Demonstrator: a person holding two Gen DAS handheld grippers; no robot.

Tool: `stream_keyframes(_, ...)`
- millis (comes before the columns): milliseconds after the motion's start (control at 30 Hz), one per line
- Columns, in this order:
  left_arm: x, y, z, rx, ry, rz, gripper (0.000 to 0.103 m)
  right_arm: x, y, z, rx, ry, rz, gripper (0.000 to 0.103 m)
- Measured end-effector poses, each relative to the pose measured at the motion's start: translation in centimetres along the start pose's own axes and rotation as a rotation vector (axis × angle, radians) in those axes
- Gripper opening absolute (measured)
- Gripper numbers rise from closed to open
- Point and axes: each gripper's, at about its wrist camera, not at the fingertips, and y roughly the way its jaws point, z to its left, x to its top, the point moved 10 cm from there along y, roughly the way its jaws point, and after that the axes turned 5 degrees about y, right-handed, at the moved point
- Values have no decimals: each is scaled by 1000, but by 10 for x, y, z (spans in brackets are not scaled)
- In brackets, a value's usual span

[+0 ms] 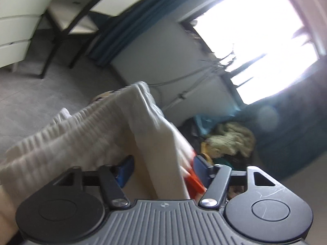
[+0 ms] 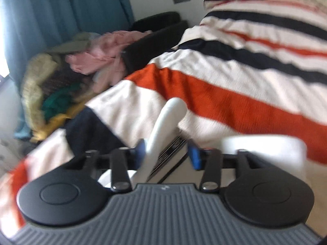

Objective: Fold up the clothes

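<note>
The garment is a cream ribbed knit (image 1: pixel 98 128), thick and blurred by motion. In the left wrist view it rises in a draped fold from between the fingers of the left gripper (image 1: pixel 161 168) toward the upper left. Its ribbed edge runs left across the frame, and a smoother cream panel hangs down the middle. The blue pads (image 1: pixel 124 169) stand apart, and the cloth passes between them without either pad visibly pressing on it.

In the right wrist view a white rolled fold of cloth (image 2: pixel 163 130) stands up between the fingers of the right gripper (image 2: pixel 168 154). These also stand apart, with the fold just beside the left pad (whether it touches is lost in blur).

Only the right view shows the bed. Its striped blanket (image 2: pixel 235 77), in white, orange and dark navy, stretches to the far headboard side with much bare surface. A heap of mixed clothes (image 2: pixel 67 75) sits past the bed's left edge by a teal curtain (image 2: pixel 61 6).

Only the left view shows grey floor (image 1: pixel 40 94), a bright window (image 1: pixel 255 36) and a dark-legged white chair (image 1: pixel 67 16).
</note>
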Motion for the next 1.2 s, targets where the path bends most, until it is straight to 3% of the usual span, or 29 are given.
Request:
stream_keyframes(100, -21, -27, -8, -29, 24, 17, 72, -4, -37, -10, 66, 32, 9, 69)
stream_keyframes(200, -54, -59, 1, -24, -11, 29, 80, -9, -77, -23, 133, 85, 17, 69)
stream_keyframes(367, -113, -95, 31, 40, -89, 72, 81, -37, -131, -68, 266, 302, 93, 71)
stream_keyframes(467, -135, -98, 49, 37, -174, 80, 80, -61, -142, -91, 306, 406, 156, 71)
stream_keyframes(633, -126, -82, 71, 39, -290, 5, 79, -87, -122, -104, 339, 515, 264, 70)
stream_keyframes(700, -114, -74, 75, 47, -294, -40, 73, -83, -106, -97, 363, 501, 251, 70)
stream_keyframes(800, -95, -60, 86, 136, -302, -114, 46, -75, -76, -86, 374, 450, 223, 56)
stream_keyframes(867, -86, -53, 97, 188, -343, -145, 27, -69, -54, -85, 341, 440, 208, 41)
stream_keyframes(933, -80, -48, 106, 211, -390, -155, 21, -63, -38, -87, 324, 473, 197, 30)
stream_keyframes(1033, -71, -55, 103, 241, -370, -137, 12, -53, -31, -87, 343, 501, 221, 18)
stream_keyframes(1200, -44, -73, 80, 252, -351, -117, 9, -28, -58, -87, 395, 457, 218, 13)
